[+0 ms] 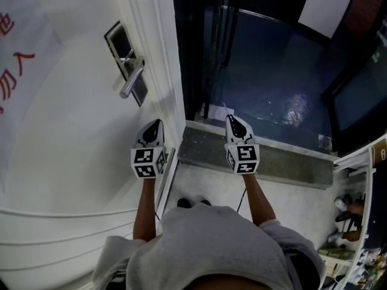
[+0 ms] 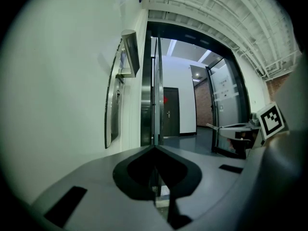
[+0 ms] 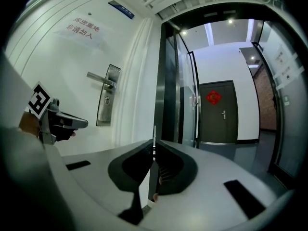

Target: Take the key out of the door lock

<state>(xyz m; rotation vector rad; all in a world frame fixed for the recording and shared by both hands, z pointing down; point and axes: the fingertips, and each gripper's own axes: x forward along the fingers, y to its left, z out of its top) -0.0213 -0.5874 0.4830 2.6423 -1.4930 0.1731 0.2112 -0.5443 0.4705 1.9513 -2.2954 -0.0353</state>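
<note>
On the white door (image 1: 72,138) sits a steel lock plate (image 1: 127,62) with a lever handle (image 1: 132,82). In the right gripper view the lock plate (image 3: 107,97) shows a bare keyhole (image 3: 106,100) under its handle (image 3: 100,79). My right gripper (image 1: 233,121) hovers over the threshold, right of the door edge. A thin metal key (image 3: 154,133), seen edge-on, stands up between its closed jaws (image 3: 154,146). My left gripper (image 1: 155,125) is shut and holds nothing (image 2: 155,149). It hangs close to the door, below the handle.
The door stands open onto a dark blue corridor floor (image 1: 272,83) past a grey threshold (image 1: 272,157). A steel-framed glass door (image 3: 185,95) sits beside the opening, and a dark door (image 3: 215,112) ends the corridor. Shelving with small items (image 1: 357,222) is at lower right.
</note>
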